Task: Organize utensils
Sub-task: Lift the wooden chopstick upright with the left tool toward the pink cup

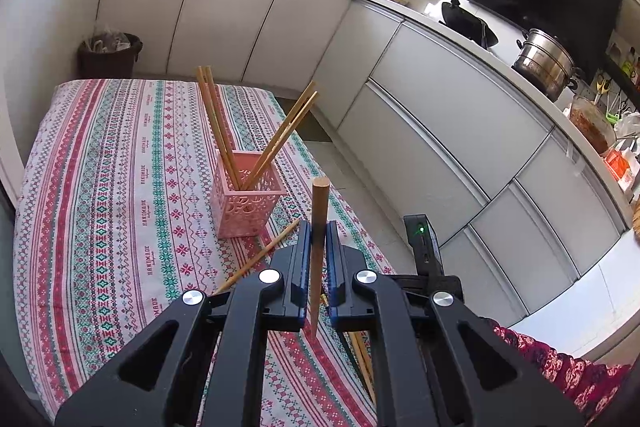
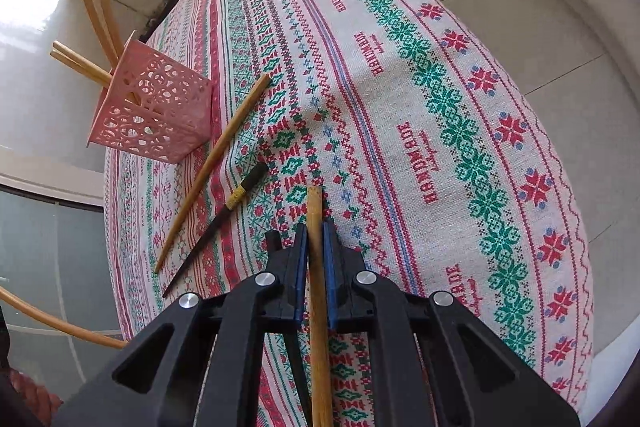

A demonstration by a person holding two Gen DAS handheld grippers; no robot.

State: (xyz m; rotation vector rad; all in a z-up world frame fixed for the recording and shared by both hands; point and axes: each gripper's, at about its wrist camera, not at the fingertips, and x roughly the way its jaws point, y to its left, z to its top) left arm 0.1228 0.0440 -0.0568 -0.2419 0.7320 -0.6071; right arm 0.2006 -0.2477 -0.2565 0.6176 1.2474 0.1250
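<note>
A pink lattice holder [image 1: 246, 195] stands on the patterned tablecloth [image 1: 100, 187] with several wooden chopsticks leaning out of it. My left gripper [image 1: 319, 227] is shut on a wooden chopstick [image 1: 320, 199], which is upright with its thick end up, just right of the holder. In the right wrist view, my right gripper [image 2: 316, 231] is shut on another wooden chopstick [image 2: 315, 207] that points away over the cloth. The holder [image 2: 152, 111] is far left of it. Between them lie a loose wooden chopstick [image 2: 216, 163] and a dark chopstick [image 2: 224, 223] with a yellow band.
White cabinets [image 1: 440, 131] run along the table's right side, with a steel pot [image 1: 546, 61] and a black pan [image 1: 464, 19] on the counter. A brown bin [image 1: 110, 55] stands beyond the table. A floral sleeve [image 1: 568, 371] and a black device [image 1: 420, 239] with a green light are at right.
</note>
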